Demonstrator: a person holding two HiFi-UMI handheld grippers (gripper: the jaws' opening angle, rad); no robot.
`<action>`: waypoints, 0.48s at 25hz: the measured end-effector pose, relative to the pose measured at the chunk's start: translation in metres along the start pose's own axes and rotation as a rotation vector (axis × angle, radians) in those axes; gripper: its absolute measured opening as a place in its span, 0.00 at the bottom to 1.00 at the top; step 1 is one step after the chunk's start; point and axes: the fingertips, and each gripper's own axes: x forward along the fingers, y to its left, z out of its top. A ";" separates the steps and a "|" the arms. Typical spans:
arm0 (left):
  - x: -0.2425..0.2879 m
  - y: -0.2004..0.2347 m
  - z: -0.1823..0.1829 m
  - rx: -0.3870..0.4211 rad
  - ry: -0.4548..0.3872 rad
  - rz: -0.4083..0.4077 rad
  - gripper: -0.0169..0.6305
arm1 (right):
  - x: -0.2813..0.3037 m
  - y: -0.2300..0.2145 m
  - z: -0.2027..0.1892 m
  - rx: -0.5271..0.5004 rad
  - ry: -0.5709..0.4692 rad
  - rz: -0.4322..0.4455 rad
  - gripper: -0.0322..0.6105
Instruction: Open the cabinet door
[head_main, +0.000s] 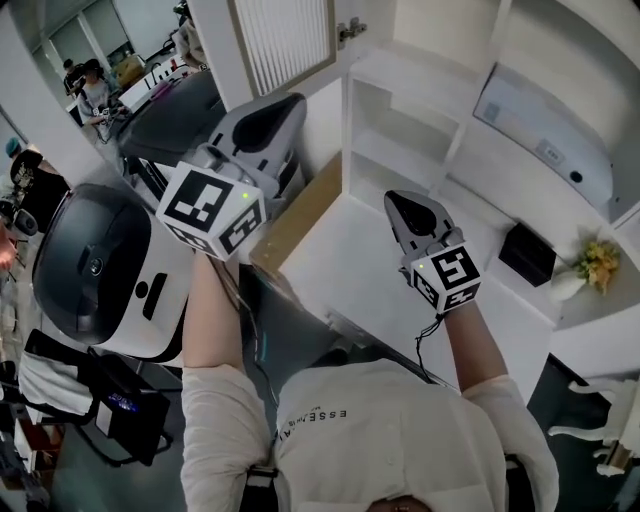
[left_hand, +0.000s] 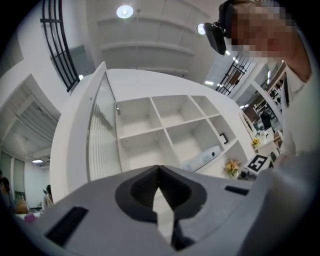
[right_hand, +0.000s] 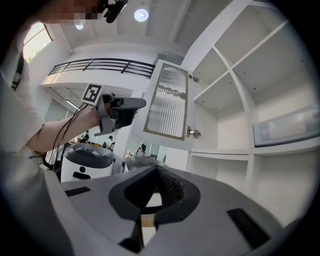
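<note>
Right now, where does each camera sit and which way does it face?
Head view: on the head, steeply down at the open cabinet door; both forearms, left gripper, right gripper show.
Left gripper view: rides that gripper, faces the shelves over shut jaws.
Right gripper view: rides that gripper, faces the door; left forearm shows.
Shared: head and right gripper views both show the left gripper.

A rounded white machine with a black domed top (head_main: 100, 265) stands on the floor at the left, and a black case (head_main: 125, 405) lies just beside it. A long white box-shaped device (right_hand: 287, 127) rests on a shelf (right_hand: 240, 151), while a small black box (head_main: 527, 254) and a bunch of yellow flowers (head_main: 598, 262) sit near each other on the white counter (head_main: 535, 305). People (head_main: 90, 92) sit at desks far in the background.
</note>
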 end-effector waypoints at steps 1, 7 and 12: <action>0.003 -0.011 -0.011 -0.018 0.003 -0.016 0.03 | -0.005 -0.004 -0.002 0.004 0.002 -0.015 0.07; 0.018 -0.074 -0.072 -0.143 0.030 -0.122 0.03 | -0.031 -0.028 -0.011 0.032 -0.006 -0.104 0.07; 0.021 -0.112 -0.113 -0.232 0.048 -0.182 0.03 | -0.046 -0.043 -0.014 0.050 -0.031 -0.171 0.07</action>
